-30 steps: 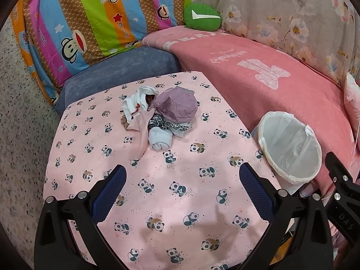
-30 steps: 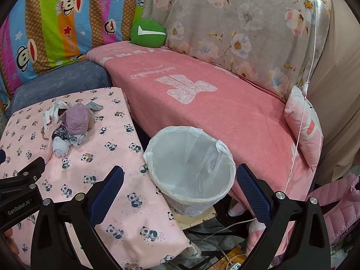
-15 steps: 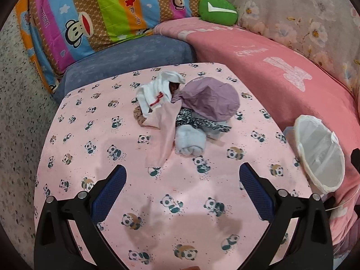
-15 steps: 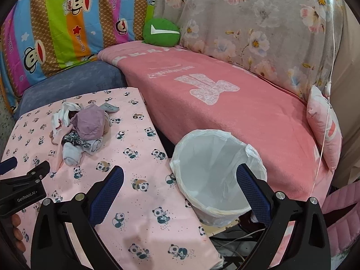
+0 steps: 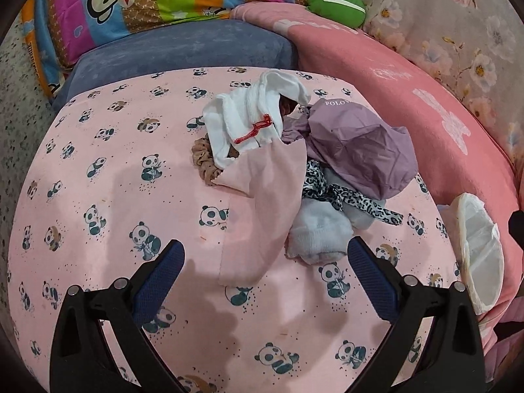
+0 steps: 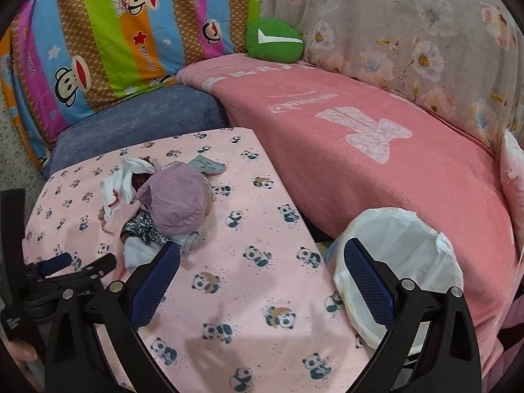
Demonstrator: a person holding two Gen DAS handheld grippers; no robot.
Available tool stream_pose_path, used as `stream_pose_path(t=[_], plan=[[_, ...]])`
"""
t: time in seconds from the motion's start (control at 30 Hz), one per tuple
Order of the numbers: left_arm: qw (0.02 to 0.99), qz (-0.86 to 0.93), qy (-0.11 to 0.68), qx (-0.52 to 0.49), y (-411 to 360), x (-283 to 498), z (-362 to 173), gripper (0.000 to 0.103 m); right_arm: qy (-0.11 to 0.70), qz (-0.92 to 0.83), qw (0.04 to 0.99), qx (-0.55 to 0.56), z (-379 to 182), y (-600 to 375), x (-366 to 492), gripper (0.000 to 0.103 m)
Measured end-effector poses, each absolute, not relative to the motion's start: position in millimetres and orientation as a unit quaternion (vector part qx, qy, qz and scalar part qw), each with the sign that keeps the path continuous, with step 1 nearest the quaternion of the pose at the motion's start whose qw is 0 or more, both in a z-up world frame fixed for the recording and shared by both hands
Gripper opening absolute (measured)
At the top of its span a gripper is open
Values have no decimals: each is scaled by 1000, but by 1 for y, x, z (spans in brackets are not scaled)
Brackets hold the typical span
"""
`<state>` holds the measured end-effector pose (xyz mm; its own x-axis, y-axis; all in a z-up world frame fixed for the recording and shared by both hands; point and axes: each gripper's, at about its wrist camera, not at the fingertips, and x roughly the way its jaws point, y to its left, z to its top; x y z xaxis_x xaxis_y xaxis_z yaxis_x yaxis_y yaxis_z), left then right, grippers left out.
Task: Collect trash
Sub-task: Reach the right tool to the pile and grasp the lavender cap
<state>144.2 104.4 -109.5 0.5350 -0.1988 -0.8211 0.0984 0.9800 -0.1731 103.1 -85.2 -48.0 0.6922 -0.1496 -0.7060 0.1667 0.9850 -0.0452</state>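
Observation:
A heap of trash lies on the panda-print table (image 5: 98,180): a crumpled purple bag (image 5: 360,150), a white cloth with a red thread (image 5: 249,121), a pink cloth (image 5: 262,206), a leopard-print strip (image 5: 347,196), a pale blue sock (image 5: 317,232) and a brown scrunchie (image 5: 201,160). My left gripper (image 5: 263,278) is open and empty, its fingers just short of the pink cloth and the sock. My right gripper (image 6: 262,278) is open and empty over the table's right side. The white-lined bin (image 6: 399,262) stands right of the table. The heap also shows in the right wrist view (image 6: 170,199).
A pink-covered sofa (image 6: 360,150) curves behind and right of the table, with a green cushion (image 6: 275,42) and a striped monkey-print cover (image 6: 98,39). A blue seat cushion (image 5: 183,49) lies behind the table. The bin's rim (image 5: 481,255) shows at the left view's right edge.
My left gripper has moved forward and down toward the heap, which now fills the view's middle. My right gripper has shifted left, over the table, with the bin now at its right finger.

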Motion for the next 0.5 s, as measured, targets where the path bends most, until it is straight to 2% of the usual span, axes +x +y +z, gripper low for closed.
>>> stream_pose_path(t=[0.27, 0.37, 0.4, 0.43, 0.5], plan=[[860, -87, 498, -66, 108, 168, -125, 95, 405, -68, 911, 27, -66, -68, 149, 98], [857, -107, 500, -67, 110, 170, -128, 85, 411, -61, 909, 30, -72, -63, 160, 98], [856, -115, 500, -68, 111, 171, -129, 78, 413, -58, 909, 30, -75, -62, 164, 98], [853, -124, 502, -71, 112, 171, -130, 66, 415, -55, 908, 29, -78, -60, 166, 97], [846, -144, 507, -83, 113, 173, -131, 58, 419, -44, 906, 29, -83, -55, 173, 94]])
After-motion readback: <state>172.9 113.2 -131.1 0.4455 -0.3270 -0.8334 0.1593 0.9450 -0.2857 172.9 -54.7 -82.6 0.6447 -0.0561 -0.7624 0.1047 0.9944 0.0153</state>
